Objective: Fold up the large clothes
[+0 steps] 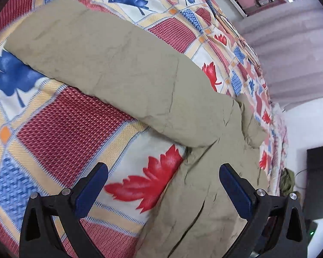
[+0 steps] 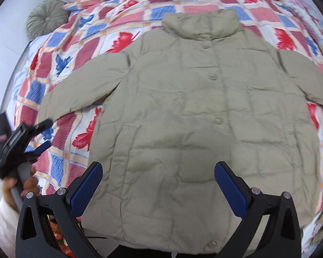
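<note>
A large khaki padded jacket lies front up, buttoned, spread flat on a patchwork bedspread, collar at the far side and both sleeves out to the sides. My right gripper is open and empty, hovering above the jacket's lower hem. My left gripper is open and empty, over the bedspread beside the jacket's left sleeve, which runs diagonally across the left wrist view. The left gripper also shows at the left edge of the right wrist view, held by a hand.
The bedspread has red, blue and cream squares with leaf prints. A round grey pleated cushion lies at the bed's far left corner. Grey curtains and a dark box stand beyond the bed's edge.
</note>
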`<state>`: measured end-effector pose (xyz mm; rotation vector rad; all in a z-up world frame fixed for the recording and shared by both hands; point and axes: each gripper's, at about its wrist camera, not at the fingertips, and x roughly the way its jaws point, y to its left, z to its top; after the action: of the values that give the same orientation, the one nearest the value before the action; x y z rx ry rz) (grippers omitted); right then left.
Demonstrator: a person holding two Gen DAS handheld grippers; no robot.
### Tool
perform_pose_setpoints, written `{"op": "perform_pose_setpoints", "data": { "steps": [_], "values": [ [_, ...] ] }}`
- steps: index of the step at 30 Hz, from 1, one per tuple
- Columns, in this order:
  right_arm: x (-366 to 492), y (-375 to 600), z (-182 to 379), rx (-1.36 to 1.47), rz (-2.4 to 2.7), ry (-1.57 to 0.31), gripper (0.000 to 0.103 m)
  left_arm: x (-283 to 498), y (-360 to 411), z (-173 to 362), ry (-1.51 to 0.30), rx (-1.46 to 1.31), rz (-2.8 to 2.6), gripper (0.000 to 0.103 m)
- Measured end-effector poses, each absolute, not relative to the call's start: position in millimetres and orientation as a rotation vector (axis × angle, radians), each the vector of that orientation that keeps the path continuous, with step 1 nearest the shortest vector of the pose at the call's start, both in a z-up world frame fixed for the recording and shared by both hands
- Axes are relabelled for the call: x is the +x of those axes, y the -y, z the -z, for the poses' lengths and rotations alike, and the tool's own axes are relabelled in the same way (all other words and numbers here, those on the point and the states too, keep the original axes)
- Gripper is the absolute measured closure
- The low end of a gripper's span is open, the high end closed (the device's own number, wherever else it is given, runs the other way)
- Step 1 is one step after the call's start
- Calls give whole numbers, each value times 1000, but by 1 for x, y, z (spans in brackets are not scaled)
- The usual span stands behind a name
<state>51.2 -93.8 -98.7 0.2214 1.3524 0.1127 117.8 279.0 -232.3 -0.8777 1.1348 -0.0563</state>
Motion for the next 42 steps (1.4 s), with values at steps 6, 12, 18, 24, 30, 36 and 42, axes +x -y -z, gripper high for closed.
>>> {"op": "perform_pose_setpoints", "data": {
  "steps": [6,12,18,24,30,36,42],
  "values": [
    [71,71,153,190,-194,-1446,0,160,-296,271,-1040,-1004,110,0],
    [85,64,176,230,-232,-1406,0,189,-327,273,-991,-951,18,0],
    [122,55,174,275,-258,-1331,0,222,-365,276,-1017,-777,-211,45],
    [174,35,178,341,-267,-1256,24,225,-367,246,-989,-634,-216,96],
    [214,9,203,456,-303,-1248,95,212,-332,168,-881,-417,-149,96],
    [228,-20,246,551,-356,-1311,96,215,-256,109,-809,-272,36,96],
    [221,-20,256,569,-412,-1358,96,233,-140,88,-799,-215,238,96]
  ]
}}
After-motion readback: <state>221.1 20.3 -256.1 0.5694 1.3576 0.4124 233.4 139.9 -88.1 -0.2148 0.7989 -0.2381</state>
